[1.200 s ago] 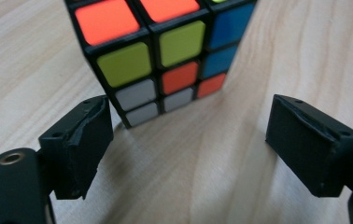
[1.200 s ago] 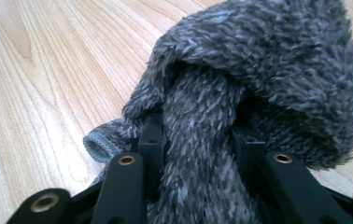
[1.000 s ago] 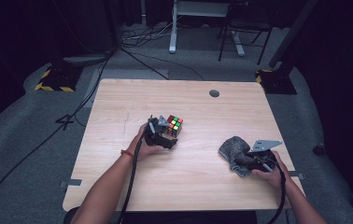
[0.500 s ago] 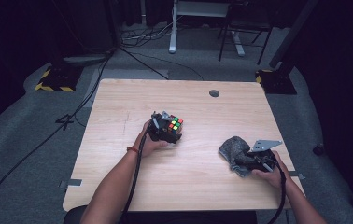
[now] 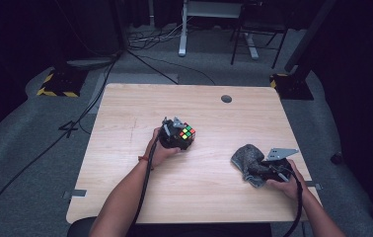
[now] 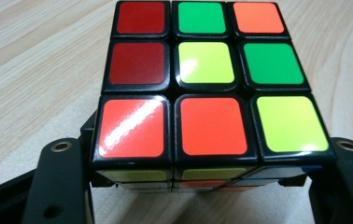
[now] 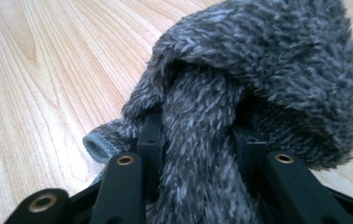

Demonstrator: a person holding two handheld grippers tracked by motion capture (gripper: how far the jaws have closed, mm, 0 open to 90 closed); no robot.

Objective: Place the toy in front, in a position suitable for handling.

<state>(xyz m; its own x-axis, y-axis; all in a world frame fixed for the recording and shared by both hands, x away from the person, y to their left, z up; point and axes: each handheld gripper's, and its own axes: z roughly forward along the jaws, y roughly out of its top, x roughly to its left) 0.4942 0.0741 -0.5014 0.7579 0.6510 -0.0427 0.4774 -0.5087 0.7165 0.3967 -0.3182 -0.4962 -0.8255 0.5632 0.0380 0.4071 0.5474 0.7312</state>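
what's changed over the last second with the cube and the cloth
Little. The left gripper, shut on the puzzle cube, shifted slightly away from the person, carrying the cube with it, and the forearm angled more toward the table's middle. The right gripper stayed clamped on the grey cloth at the same spot on the wooden table.

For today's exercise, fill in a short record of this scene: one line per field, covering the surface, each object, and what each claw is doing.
Surface: light wooden table
Object 1: puzzle cube, top face mixed red, green, orange and yellow
Object 2: fuzzy grey cloth, bunched up
Left claw: shut on the puzzle cube, one jaw on each side
Right claw: shut on a fold of the grey cloth
Positions: cube near the table's middle, cloth toward its right front
Table feature: dark round grommet near the far edge
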